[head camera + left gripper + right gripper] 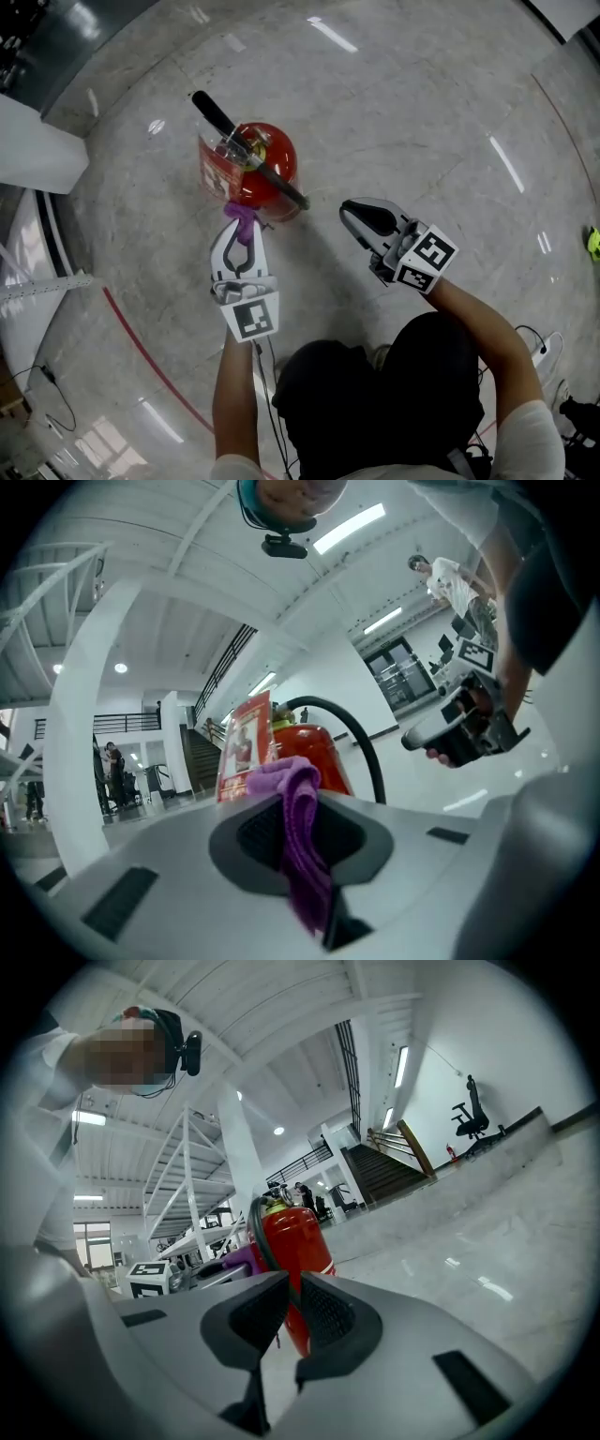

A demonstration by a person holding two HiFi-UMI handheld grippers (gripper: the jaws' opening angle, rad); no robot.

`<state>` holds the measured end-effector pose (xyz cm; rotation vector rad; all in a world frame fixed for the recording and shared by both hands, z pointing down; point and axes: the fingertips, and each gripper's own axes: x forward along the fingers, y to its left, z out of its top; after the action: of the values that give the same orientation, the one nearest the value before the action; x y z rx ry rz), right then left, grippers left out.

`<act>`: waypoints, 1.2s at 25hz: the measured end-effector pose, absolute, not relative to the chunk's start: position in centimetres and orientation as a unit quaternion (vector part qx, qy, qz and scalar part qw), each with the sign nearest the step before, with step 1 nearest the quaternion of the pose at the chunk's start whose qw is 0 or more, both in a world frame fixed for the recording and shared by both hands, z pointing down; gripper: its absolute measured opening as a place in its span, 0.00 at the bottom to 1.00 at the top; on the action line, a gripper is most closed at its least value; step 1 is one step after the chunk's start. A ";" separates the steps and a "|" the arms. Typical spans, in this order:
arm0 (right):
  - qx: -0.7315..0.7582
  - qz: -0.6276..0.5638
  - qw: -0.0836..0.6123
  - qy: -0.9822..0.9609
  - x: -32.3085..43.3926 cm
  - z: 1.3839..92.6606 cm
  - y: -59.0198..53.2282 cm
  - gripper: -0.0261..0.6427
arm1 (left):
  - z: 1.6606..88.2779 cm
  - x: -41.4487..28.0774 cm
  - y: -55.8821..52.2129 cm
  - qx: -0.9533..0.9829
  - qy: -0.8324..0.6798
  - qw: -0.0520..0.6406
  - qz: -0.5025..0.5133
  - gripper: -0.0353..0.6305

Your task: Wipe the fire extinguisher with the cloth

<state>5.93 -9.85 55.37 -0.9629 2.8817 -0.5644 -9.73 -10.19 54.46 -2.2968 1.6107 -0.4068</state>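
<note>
A red fire extinguisher (265,167) stands upright on the marble floor, its black hose (246,148) lying across the top. My left gripper (239,231) is shut on a purple cloth (241,217), which sits right at the near side of the extinguisher. In the left gripper view the cloth (302,829) hangs between the jaws, with the extinguisher (309,750) just behind it. My right gripper (350,215) hovers to the right of the extinguisher, apart from it. Its jaws are nearly together with nothing between them (289,1321), and they point at the extinguisher (298,1241).
A white table edge (37,150) lies at the left and a red floor line (141,349) runs past it. Cables (49,398) trail at the lower left. A white shelving frame (187,1206), stairs (386,1171) and an office chair (467,1110) stand further off.
</note>
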 end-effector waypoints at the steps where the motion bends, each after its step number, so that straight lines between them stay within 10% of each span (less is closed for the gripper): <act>1: -0.315 -0.182 0.027 0.931 6.3 55.3 -9.9 0.11 | 54.6 -9.4 -10.4 -0.800 0.559 0.160 -0.147 0.13; 30: -0.320 -0.177 0.024 0.931 7.4 55.2 -8.7 0.11 | 60.7 -3.3 -9.8 -0.864 0.468 0.130 -0.133 0.13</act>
<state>7.38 -8.66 55.17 -0.9904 2.8802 -0.5466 -3.32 -9.83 60.68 -2.5102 1.3614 -0.3875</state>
